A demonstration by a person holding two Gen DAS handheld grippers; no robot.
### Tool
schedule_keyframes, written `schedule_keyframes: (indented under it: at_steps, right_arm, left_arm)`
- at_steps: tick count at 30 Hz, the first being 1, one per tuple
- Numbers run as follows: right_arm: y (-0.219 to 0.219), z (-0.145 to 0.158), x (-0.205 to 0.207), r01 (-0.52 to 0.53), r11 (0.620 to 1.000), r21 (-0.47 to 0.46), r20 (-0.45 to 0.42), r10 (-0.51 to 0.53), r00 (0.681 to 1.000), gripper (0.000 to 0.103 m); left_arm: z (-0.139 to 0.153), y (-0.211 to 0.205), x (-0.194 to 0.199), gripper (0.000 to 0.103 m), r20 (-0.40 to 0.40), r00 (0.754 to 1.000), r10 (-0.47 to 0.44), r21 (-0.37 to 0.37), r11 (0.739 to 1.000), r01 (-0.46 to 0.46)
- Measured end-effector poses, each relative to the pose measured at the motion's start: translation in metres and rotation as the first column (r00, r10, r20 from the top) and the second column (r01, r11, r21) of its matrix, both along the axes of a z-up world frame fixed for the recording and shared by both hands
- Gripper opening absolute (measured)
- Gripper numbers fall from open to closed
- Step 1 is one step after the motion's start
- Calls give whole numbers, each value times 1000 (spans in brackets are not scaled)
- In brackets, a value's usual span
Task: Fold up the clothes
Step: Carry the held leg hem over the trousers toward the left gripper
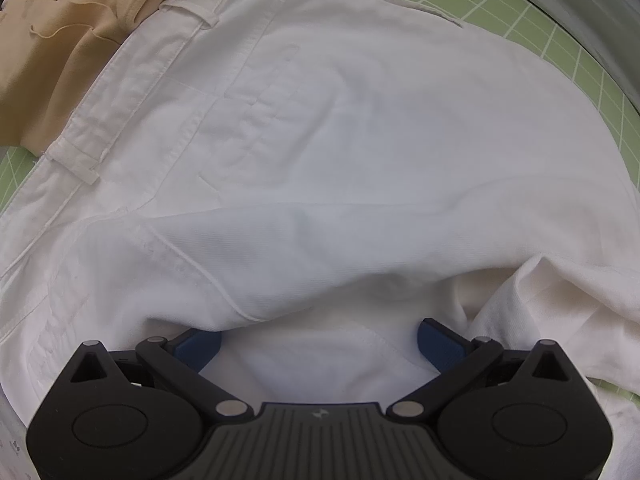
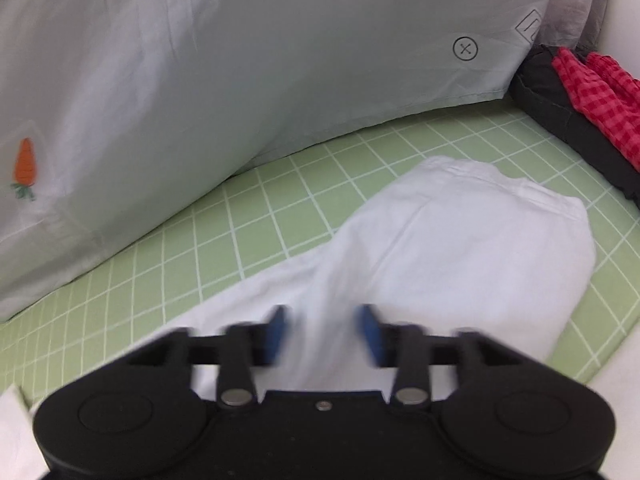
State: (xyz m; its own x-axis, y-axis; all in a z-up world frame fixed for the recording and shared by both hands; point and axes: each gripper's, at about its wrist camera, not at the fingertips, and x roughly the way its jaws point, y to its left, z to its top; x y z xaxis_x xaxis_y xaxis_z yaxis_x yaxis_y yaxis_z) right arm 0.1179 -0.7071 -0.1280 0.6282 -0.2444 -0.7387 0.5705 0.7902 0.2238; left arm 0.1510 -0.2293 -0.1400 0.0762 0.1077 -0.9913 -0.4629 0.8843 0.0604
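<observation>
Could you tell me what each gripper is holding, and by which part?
The left gripper is open and holds nothing. A leg of the white trousers runs between the pads of the right gripper, but blur hides whether they pinch it.

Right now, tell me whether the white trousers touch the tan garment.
Touching. The left wrist view shows the waistband of the white trousers lying right against the tan garment, with no green mat showing between them.

White trousers on green grid mat, beside pale carrot-print sheet
</observation>
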Motion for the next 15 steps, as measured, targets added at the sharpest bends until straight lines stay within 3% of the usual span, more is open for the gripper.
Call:
schedule_keyframes:
  at_steps: [4,6,8,11,12,13,14,15]
  right_arm:
    - [2,22,-83,46,998,-38,18,-46,999,6]
    - [3,22,-127,77,996,-47,-30,-78,996,6]
    - [-1,7,-168,126,992,12,-99,-124,987,8]
    - [-5,-11,-205,249,968,36,-230,-234,945,8]
    - [-7,-10,-213,279,960,33,-233,-264,936,9]
    - [-11,-5,-215,307,951,23,-218,-295,930,12]
    - [-15,1,-216,335,942,10,-201,-327,923,26]
    - [-20,9,-213,347,938,-18,-171,-345,923,47]
  left_arm:
    - [1,-2,-1,103,-2,1000,5,-4,1000,-5]
    - [2,-3,-2,103,-2,1000,6,-5,1000,-6]
    - [3,-5,-3,103,-3,1000,14,-5,1000,-14]
    - [4,-6,-4,103,-13,999,34,-15,999,-34]
    - [4,-6,-4,103,-17,999,41,-20,999,-41]
    - [4,-6,-4,103,-21,999,47,-24,999,-47]
    - [5,-6,-4,103,-24,998,52,-28,998,-53]
    - [5,-6,-4,103,-26,998,55,-29,998,-56]
